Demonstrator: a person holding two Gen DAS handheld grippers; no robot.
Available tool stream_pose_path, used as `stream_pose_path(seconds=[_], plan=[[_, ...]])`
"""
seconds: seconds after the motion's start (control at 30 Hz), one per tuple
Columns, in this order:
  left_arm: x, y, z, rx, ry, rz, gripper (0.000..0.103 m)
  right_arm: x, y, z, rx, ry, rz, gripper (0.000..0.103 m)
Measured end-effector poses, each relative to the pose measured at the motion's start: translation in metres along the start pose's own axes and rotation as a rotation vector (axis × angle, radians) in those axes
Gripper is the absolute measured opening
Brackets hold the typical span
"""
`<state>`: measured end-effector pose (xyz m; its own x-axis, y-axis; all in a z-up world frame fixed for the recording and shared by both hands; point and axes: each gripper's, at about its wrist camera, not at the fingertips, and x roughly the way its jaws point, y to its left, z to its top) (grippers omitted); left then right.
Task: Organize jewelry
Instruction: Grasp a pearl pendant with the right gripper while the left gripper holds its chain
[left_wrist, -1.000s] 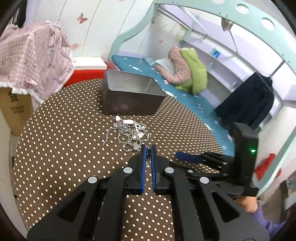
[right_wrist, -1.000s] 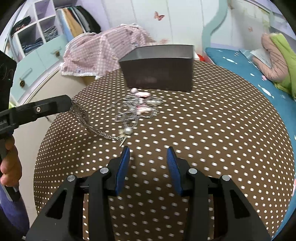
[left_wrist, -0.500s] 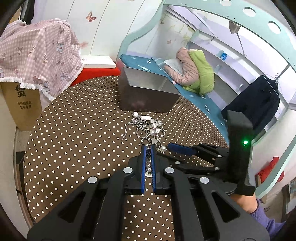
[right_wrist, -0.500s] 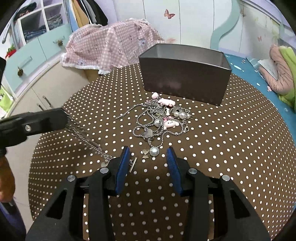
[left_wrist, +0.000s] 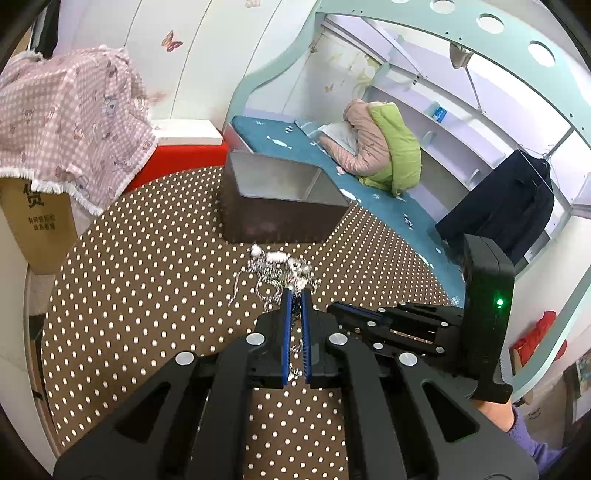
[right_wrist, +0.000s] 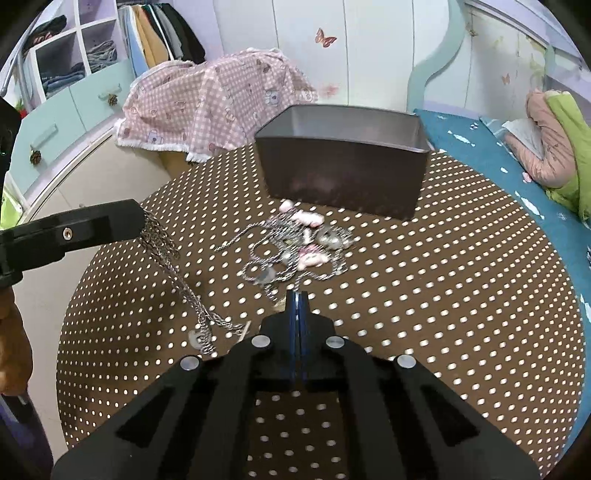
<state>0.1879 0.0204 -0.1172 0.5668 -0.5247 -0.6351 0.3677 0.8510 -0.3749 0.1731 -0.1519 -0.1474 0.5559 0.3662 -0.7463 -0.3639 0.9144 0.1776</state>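
A tangled pile of silver chains with pink and pearl charms (right_wrist: 295, 247) lies on the brown polka-dot table (right_wrist: 461, 295), in front of an open dark metal box (right_wrist: 343, 177). My left gripper (left_wrist: 294, 295) is shut on a silver chain (right_wrist: 177, 273) that hangs from it down to the table; it shows in the right wrist view (right_wrist: 140, 221) at left. My right gripper (right_wrist: 297, 295) is shut at the near edge of the pile, where a strand leads to its tips. The pile (left_wrist: 280, 269) and box (left_wrist: 280, 203) also show in the left wrist view.
A pink checked cloth (right_wrist: 214, 103) drapes over a cardboard box (left_wrist: 37, 229) beyond the table's far left edge. A blue bed (right_wrist: 498, 158) with a green and pink jacket (left_wrist: 384, 155) runs along the right. Cupboards (right_wrist: 55, 110) stand at left.
My right gripper has closed from open and moved forward to the near edge of the pile. My left gripper has lifted its chain and moved closer to the box.
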Motion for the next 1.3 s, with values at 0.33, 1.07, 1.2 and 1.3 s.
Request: stream_pose_path(seconds=[0.33, 1.07, 1.2, 1.3], plan=[[0.013, 0.006, 0.001, -0.006, 0.024, 0.033, 0.005, 0.015, 0.01, -0.002, -0.018, 0.021, 0.012, 0.022], [0.028, 0.005, -0.002, 0.0, 0.049, 0.01, 0.005, 0.018, -0.007, 0.005, 0.003, 0.027, 0.016, 0.003], [0.029, 0.004, -0.001, -0.003, 0.049, 0.011, 0.005, 0.017, -0.007, 0.001, -0.003, 0.026, 0.012, 0.003], [0.029, 0.004, -0.001, -0.004, 0.046, 0.011, 0.005, 0.012, -0.009, 0.0, 0.01, 0.01, 0.006, 0.002]])
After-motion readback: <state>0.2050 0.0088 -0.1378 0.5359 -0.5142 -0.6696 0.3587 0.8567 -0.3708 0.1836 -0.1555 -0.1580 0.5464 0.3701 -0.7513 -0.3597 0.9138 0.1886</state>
